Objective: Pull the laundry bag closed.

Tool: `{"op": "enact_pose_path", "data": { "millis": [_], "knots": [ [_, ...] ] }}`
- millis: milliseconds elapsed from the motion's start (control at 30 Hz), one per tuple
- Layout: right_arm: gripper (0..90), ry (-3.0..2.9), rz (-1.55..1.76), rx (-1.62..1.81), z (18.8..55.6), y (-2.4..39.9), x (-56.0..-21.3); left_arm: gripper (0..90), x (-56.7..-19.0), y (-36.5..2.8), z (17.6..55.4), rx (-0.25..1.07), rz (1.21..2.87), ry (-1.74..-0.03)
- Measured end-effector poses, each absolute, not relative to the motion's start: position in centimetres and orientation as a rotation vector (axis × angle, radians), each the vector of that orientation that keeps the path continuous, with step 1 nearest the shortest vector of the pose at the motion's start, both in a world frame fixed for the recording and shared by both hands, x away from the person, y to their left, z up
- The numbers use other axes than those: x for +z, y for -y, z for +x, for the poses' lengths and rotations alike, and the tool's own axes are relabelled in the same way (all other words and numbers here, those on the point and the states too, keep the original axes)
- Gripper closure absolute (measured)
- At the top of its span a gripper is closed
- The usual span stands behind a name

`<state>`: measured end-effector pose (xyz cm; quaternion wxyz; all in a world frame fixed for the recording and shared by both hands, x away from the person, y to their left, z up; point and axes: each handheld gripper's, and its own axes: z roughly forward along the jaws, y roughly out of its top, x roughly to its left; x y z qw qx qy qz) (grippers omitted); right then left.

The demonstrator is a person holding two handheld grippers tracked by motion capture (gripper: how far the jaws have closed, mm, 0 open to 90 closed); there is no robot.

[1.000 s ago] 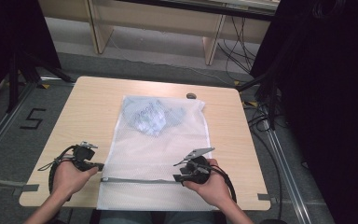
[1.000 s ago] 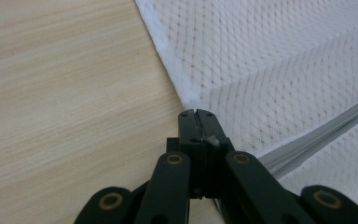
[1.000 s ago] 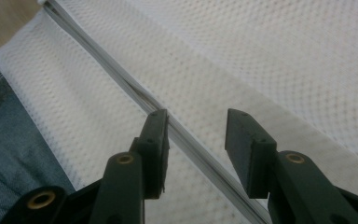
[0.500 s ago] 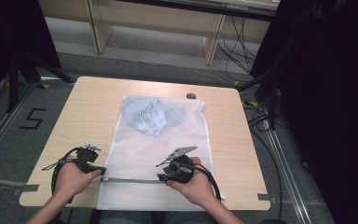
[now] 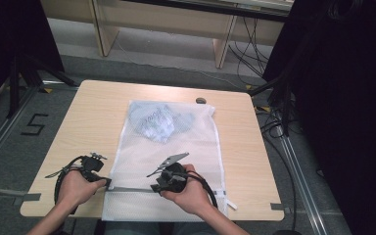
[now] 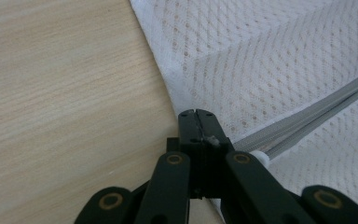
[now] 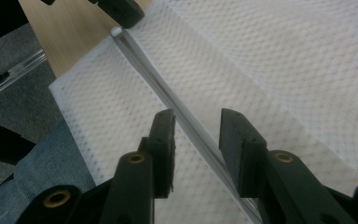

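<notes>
Flat on the wooden tabletop (image 5: 98,112), a white mesh laundry bag (image 5: 176,161) is spread from just short of the far edge down to the near edge, which its lower end overhangs. A bundle of light blue cloth (image 5: 159,122) is seen through the mesh at the bag's far end. A grey zipper (image 5: 132,189) is run across the bag close to the near edge. At the zipper's left end, by the bag's left side, the bag is pinched by the left gripper (image 6: 196,116), whose jaws are pressed together on the mesh. Midway along the zipper, the right gripper (image 7: 196,140) is held with its jaws apart, one on either side of the zipper line; they have just been closing, with the zipper between them and not yet pressed. A small dark round object (image 5: 200,101) is seen near the far edge, just beside the bag's far right corner.
</notes>
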<state>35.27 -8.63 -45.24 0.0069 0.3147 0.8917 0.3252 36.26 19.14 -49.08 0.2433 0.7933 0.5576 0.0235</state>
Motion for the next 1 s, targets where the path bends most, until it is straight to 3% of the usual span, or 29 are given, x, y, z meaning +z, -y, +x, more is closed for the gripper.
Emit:
{"op": "enact_pose_path", "data": {
  "millis": [1000],
  "knots": [
    [69.3, -2.909, 0.822, 1.03, 35.6, 1.1, -47.1, 89.7, -49.1, -19.5, 36.1, -0.001, 2.17, -1.543]
  ]
}}
